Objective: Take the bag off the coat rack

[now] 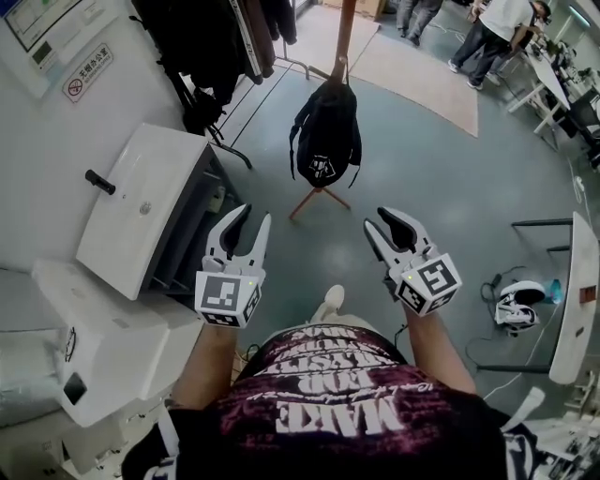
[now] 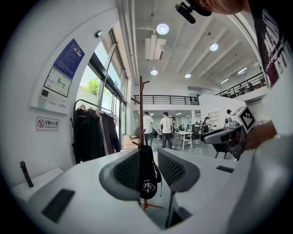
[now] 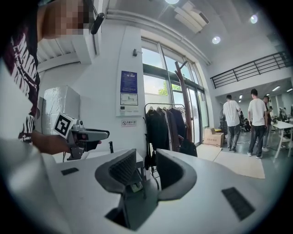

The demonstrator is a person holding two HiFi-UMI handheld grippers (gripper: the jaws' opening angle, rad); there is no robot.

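Open hall, grey floor (image 1: pixel 281 253), glass front, people standing far off by a pale mat. Dark clothes rail (image 1: pixel 211 47) by the white wall.

Coat rack (image 1: pixel 347 28): wooden pole on thin splayed feet, free-standing on the floor, well ahead of both tools.

Bag (image 1: pixel 325 141): black backpack hung by its top loop from a peg on the pole, above the feet. Soft, slack body, white logo low on the front, shoulder straps dangling at the sides.

Left hand-held gripper (image 1: pixel 251 220): jaws spread, nothing in them. The bag shows between them in its own view, but far beyond. Right hand-held gripper (image 1: pixel 377 220): jaws also spread and empty, aimed more toward the clothes rail.

Step, as judged: approach, no contact yet.

Risks:
- A sideways pull on the loop could tip the light rack
- Loop may snag unless lifted up off the peg
- Gripping loose fabric alone may let the bag slip
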